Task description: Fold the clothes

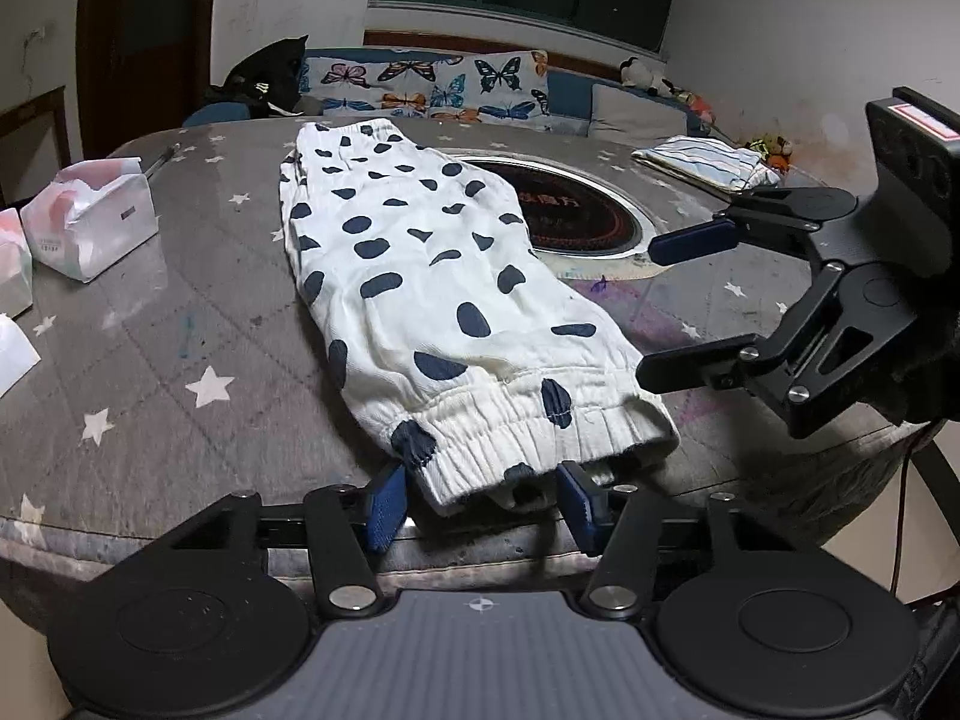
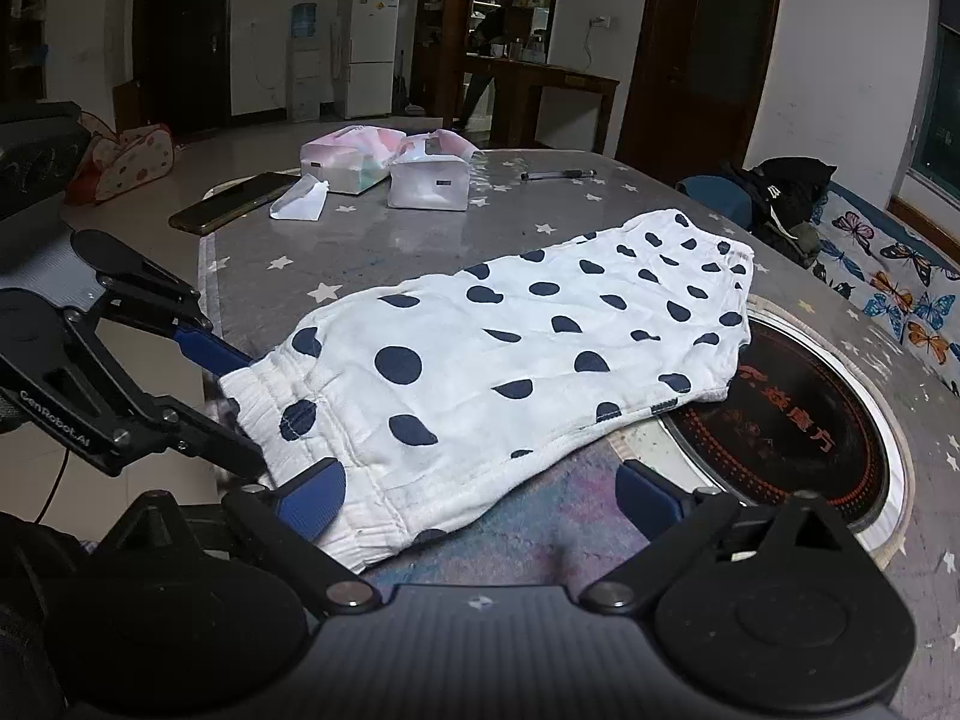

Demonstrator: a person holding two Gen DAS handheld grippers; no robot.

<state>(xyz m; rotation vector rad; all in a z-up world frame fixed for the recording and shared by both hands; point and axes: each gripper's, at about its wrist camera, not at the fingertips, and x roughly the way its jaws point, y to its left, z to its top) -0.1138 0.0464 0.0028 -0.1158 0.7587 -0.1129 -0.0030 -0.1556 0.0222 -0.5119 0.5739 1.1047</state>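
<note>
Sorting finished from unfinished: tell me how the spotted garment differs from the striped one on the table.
The spotted garment lies spread at full length mid-table; the striped garment is a small folded bundle near the far right edge. The spotted one is white with dark blue blotches; the striped one is pale with thin lines. The spotted one overlaps the round black inset; the striped one does not cover it. Both rest on the star-patterned table cover.

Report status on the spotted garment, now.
Left gripper straddling the spotted garment cuff, grip unconfirmed. Right gripper open at the same end. Garment flat, far edge overlapping the cooktop.
</note>
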